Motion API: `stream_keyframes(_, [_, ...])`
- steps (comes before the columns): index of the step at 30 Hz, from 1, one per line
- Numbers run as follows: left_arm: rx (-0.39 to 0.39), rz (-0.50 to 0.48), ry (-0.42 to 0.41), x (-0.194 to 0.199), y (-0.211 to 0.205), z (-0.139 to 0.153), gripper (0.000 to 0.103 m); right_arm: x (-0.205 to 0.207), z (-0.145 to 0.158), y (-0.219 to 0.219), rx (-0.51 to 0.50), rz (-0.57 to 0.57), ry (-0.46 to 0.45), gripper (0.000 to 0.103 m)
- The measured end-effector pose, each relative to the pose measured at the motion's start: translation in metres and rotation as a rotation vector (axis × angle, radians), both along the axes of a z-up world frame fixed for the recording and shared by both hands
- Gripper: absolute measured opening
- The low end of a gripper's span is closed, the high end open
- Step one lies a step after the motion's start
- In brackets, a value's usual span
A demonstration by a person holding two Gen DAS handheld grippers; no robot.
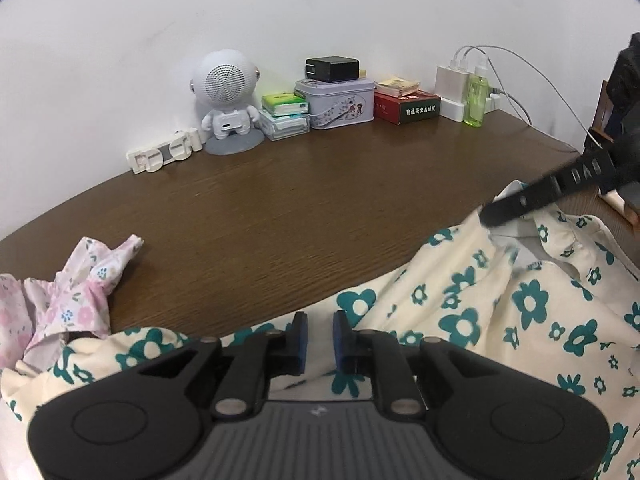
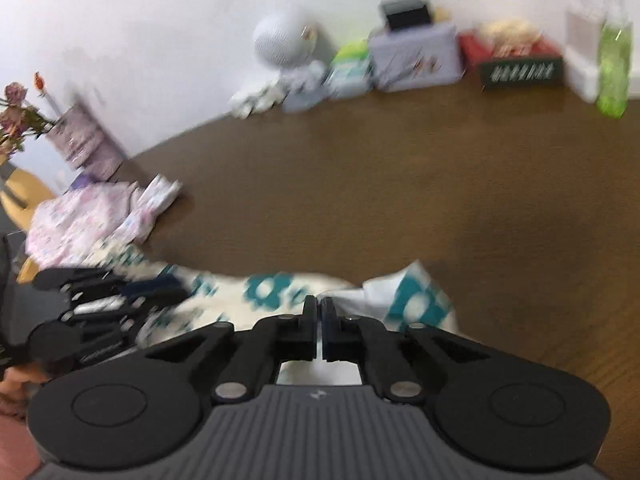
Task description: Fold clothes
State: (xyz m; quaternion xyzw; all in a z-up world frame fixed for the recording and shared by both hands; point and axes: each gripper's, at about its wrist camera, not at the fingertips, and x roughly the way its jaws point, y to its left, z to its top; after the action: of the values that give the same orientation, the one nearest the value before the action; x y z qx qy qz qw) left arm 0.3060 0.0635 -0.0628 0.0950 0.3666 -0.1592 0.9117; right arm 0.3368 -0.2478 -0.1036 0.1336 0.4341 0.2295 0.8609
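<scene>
I have the left gripper [image 1: 319, 340] low over the cream shirt with teal flowers [image 1: 500, 312], its blue-padded fingers [image 1: 301, 340] a small way apart with cloth under them; whether they pinch any I cannot tell. The shirt sprawls from 6 to 3 o'clock on the brown wooden table [image 1: 280, 208], and the pink floral garment [image 1: 60, 300] is bunched at 9 o'clock, touching it. My right gripper [image 2: 320, 320] has its jaws all but closed, a sliver of gap showing, on the shirt's near edge; that view is blurred. At 12 o'clock against the wall stand a white robot-shaped speaker [image 1: 226, 96], a printed tin [image 1: 338, 102] and a green bottle [image 1: 476, 98].
</scene>
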Motion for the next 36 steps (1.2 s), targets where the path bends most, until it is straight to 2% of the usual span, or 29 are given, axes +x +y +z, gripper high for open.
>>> stream_keyframes(5, [-0.021,0.021,-0.047,-0.009,0.005,0.012,0.014,0.003,-0.001,-0.009,0.069,-0.008,0.011,0.003])
stream_keyframes(6, [-0.038,0.024,-0.062,-0.014,0.008,0.017,0.015,-0.001,0.002,-0.011,0.087,0.000,0.009,0.008])
stream_keyframes(8, [-0.057,0.030,-0.084,-0.027,0.015,0.028,0.028,-0.009,0.009,-0.014,0.121,0.016,0.004,0.022])
stream_keyframes(9, [-0.058,0.029,-0.095,-0.037,0.017,0.034,0.031,-0.020,0.017,-0.017,0.121,0.037,-0.024,0.033])
stream_keyframes(10, [-0.055,0.020,-0.107,-0.049,0.019,0.039,0.037,-0.031,0.026,-0.020,0.118,0.059,-0.055,0.035])
stream_keyframes(12, [-0.053,-0.005,-0.124,-0.076,0.023,0.046,0.039,-0.057,0.039,-0.026,0.088,0.132,-0.109,0.035])
stream_keyframes(14, [-0.058,-0.027,-0.118,-0.105,0.027,0.049,0.048,-0.092,0.048,-0.027,0.016,0.231,-0.160,0.035])
stream_keyframes(15, [-0.064,-0.036,-0.108,-0.119,0.028,0.049,0.050,-0.111,0.051,-0.026,-0.029,0.283,-0.185,0.035])
stream_keyframes(17, [-0.075,-0.054,-0.087,-0.148,0.030,0.047,0.050,-0.132,0.044,-0.022,-0.055,0.323,-0.164,0.035])
stream_keyframes(20, [-0.092,-0.099,-0.012,-0.181,0.027,0.037,0.050,-0.162,0.032,-0.017,-0.088,0.377,-0.127,0.034])
stream_keyframes(23, [-0.076,-0.108,0.019,-0.195,0.024,0.031,0.050,-0.193,0.021,-0.011,-0.121,0.431,-0.090,0.034])
stream_keyframes(26, [-0.058,-0.117,0.048,-0.208,0.021,0.025,0.050,-0.191,0.008,-0.006,-0.100,0.420,-0.050,0.034])
stream_keyframes(27, [-0.052,-0.120,0.058,-0.213,0.020,0.023,0.050,-0.189,0.004,-0.004,-0.101,0.421,-0.038,0.030])
stream_keyframes(29, [-0.040,-0.126,0.078,-0.222,0.018,0.019,0.052,-0.192,-0.002,-0.002,-0.101,0.455,-0.017,0.015])
stream_keyframes(30, [-0.032,-0.120,0.081,-0.224,0.020,0.019,0.052,-0.194,-0.002,-0.003,-0.079,0.481,0.003,0.004])
stream_keyframes(35, [-0.014,-0.094,0.107,-0.225,0.029,0.015,0.052,-0.208,0.011,-0.019,0.063,0.545,0.076,0.002])
stream_keyframes(36, [-0.010,-0.095,0.114,-0.226,0.031,0.015,0.052,-0.209,0.011,-0.021,0.053,0.546,0.080,0.003])
